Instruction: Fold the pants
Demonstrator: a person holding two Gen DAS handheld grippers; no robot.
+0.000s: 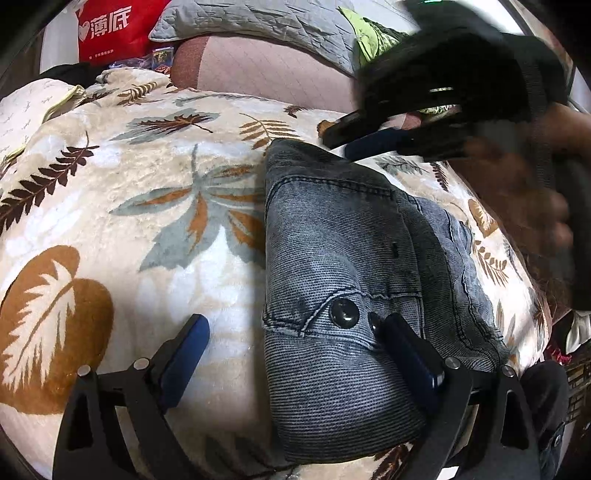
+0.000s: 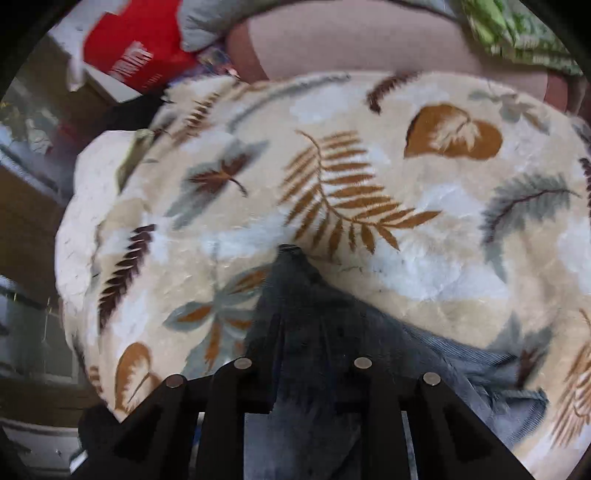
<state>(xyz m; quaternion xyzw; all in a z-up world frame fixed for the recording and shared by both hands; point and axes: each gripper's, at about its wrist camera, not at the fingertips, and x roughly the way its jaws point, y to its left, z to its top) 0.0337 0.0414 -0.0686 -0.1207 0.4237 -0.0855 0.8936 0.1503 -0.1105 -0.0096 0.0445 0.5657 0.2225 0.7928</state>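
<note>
Both claws are over the bed. My left gripper (image 1: 291, 354) is wide open: its left finger rests on the leaf-print blanket (image 1: 147, 177) at 7 o'clock, and its right finger (image 1: 410, 354) lies on the folded grey jeans (image 1: 340, 258), just beside the black button (image 1: 344, 313). From the left wrist view I see my right gripper (image 1: 369, 138) at 1 o'clock, blurred, above the far edge of the jeans; its fingers look close together, but I cannot tell if they pinch the cloth. From the right wrist view its fingertips are hidden behind dark denim at 6 o'clock. At 11 o'clock lies a red bag (image 1: 110, 29), and a grey quilted pillow (image 1: 251, 18) at 12 o'clock.
</note>
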